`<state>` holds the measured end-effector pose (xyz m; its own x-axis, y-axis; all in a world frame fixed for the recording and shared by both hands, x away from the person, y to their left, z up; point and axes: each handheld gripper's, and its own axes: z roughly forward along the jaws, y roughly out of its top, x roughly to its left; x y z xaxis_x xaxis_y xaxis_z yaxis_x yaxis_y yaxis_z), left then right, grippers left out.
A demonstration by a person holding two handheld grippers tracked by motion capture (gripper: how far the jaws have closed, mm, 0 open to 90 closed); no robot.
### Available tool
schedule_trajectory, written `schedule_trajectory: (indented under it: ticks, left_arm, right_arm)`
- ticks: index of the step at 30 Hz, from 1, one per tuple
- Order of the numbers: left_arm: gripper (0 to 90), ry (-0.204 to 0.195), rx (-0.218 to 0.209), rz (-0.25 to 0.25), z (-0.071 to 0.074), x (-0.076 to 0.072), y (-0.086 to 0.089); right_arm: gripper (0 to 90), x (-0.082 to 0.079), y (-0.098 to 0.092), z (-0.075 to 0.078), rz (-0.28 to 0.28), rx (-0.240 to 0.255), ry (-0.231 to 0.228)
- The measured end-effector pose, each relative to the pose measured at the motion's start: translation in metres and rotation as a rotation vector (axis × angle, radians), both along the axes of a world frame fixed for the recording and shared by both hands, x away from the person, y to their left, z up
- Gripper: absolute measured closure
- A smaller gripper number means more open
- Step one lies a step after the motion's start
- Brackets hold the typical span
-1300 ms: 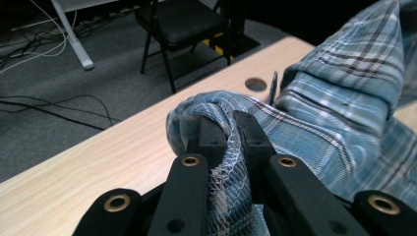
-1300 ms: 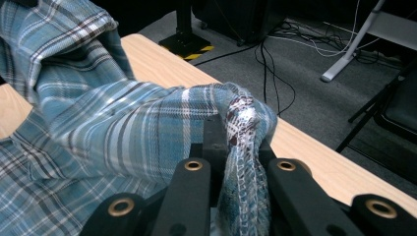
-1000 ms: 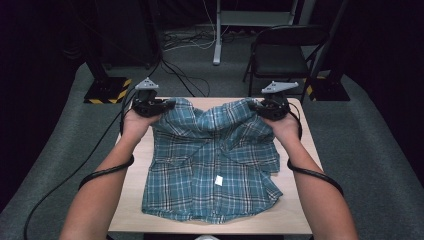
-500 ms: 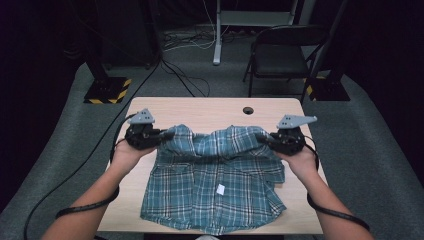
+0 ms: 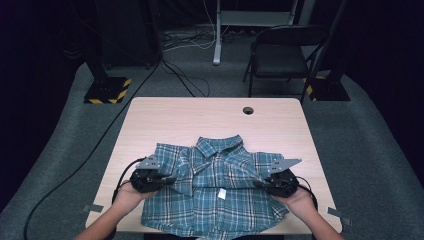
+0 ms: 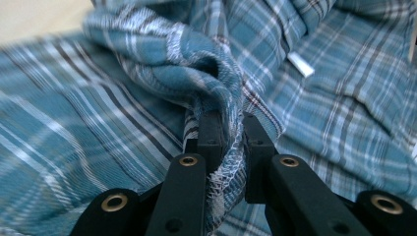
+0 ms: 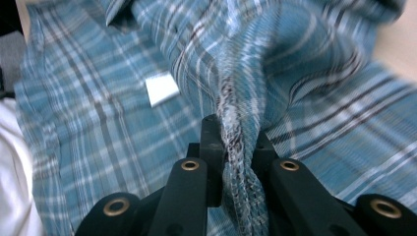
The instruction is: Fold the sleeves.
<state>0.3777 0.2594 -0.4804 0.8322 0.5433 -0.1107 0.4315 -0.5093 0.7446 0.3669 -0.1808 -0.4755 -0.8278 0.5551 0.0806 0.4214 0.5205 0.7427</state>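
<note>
**Both pairs of jaws clamped on folds of a plaid shirt**

Jaws of the left gripper (image 6: 227,142) pinched tight on a bunched fold of the plaid shirt (image 5: 215,185), a frayed white-stitched hem squeezed between the black pads. Jaws of the right gripper (image 7: 236,152) likewise closed on a twisted rope of the same cloth. Pad faces themselves buried in fabric in both gripper views, so the contact line hard to make out.

Beyond the left jaws: soft, brushed-looking teal cloth crossed with white and dark stripes, heaped into a rounded hump just above the pads; a small white tag (image 6: 300,64) up and to the right. Beyond the right jaws: the same check, blurred toward the far edges; white tag (image 7: 162,89) up and to the left. A white cloth patch cut off at the lower left border there, not identifiable.

From the high view: left gripper (image 5: 150,177) and right gripper (image 5: 277,182) at opposite sides of the shirt, collar away from the person, sleeves folded inward, lower hem hanging past the near edge of the pale wooden table (image 5: 200,117). Forearms cropped at the bottom border. Round cable hole (image 5: 248,110) in the tabletop well beyond the jaws.
</note>
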Motion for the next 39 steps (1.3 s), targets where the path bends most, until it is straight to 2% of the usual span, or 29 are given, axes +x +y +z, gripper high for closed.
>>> schedule_trajectory:
  ticks: [3, 8, 10, 14, 17, 19, 23, 25, 26, 30, 33, 34, 35, 36, 37, 38, 39]
  left_arm:
    - [81.8, 0.01, 0.009, 0.004, -0.011, -0.001, 0.0]
    - [81.4, 0.034, 0.027, 0.006, -0.027, -0.004, 0.0]
    - [81.3, 0.038, 0.061, 0.001, -0.034, -0.006, -0.002]
    - [80.9, 0.042, 0.08, -0.002, -0.039, -0.007, -0.004]
    - [80.2, 0.044, 0.11, -0.001, -0.045, -0.007, -0.007]
    - [80.2, 0.044, 0.112, 0.005, -0.046, -0.005, -0.008]
    - [80.2, 0.046, 0.101, 0.027, -0.046, 0.007, -0.006]
    - [80.0, 0.046, 0.1, 0.045, -0.046, 0.017, -0.006]
    - [80.0, 0.046, 0.1, 0.045, -0.046, 0.017, -0.006]
    - [79.5, 0.021, 0.099, 0.095, -0.045, 0.044, -0.008]
    - [78.9, 0.026, 0.079, 0.134, -0.045, 0.063, -0.006]
    - [77.5, 0.026, 0.079, 0.134, -0.045, 0.063, -0.006]
    - [73.5, 0.047, 0.063, 0.142, -0.043, 0.072, -0.006]
    - [65.3, 0.047, 0.063, 0.142, -0.043, 0.072, -0.006]
    - [65.3, 0.055, 0.055, 0.13, -0.041, 0.075, -0.008]
    - [55.2, 0.031, 0.059, 0.118, -0.033, 0.075, -0.011]
    - [50.8, 0.03, 0.048, 0.112, -0.028, 0.075, -0.011]
  right_arm:
    - [82.8, -0.002, 0.0, -0.012, 0.002, -0.018, 0.025]
    - [82.8, -0.004, -0.001, -0.027, -0.01, -0.018, 0.057]
    - [82.7, -0.005, -0.001, -0.033, -0.014, -0.03, 0.07]
    - [82.4, -0.006, -0.001, -0.04, -0.015, -0.043, 0.088]
    - [82.2, -0.005, -0.002, -0.046, -0.02, -0.055, 0.106]
    - [82.3, -0.002, -0.001, -0.05, -0.029, -0.064, 0.116]
    - [82.7, 0.007, -0.001, -0.052, -0.036, -0.056, 0.123]
    - [82.3, 0.017, -0.001, -0.052, -0.046, -0.06, 0.11]
    - [82.1, 0.022, -0.001, -0.052, -0.056, -0.063, 0.104]
    - [81.2, 0.046, 0.0, -0.051, -0.097, -0.057, 0.081]
    - [80.3, 0.064, 0.002, -0.052, -0.131, -0.046, 0.067]
    - [79.4, 0.069, 0.003, -0.052, -0.142, -0.045, 0.065]
    - [77.4, 0.074, 0.004, -0.051, -0.155, -0.042, 0.069]
    - [77.4, 0.074, 0.004, -0.051, -0.155, -0.042, 0.069]
    - [72.1, 0.078, 0.005, -0.05, -0.163, -0.042, 0.079]
    - [59.4, 0.081, 0.007, -0.046, -0.152, -0.04, 0.108]
    - [54.8, 0.08, 0.007, -0.042, -0.145, -0.036, 0.106]
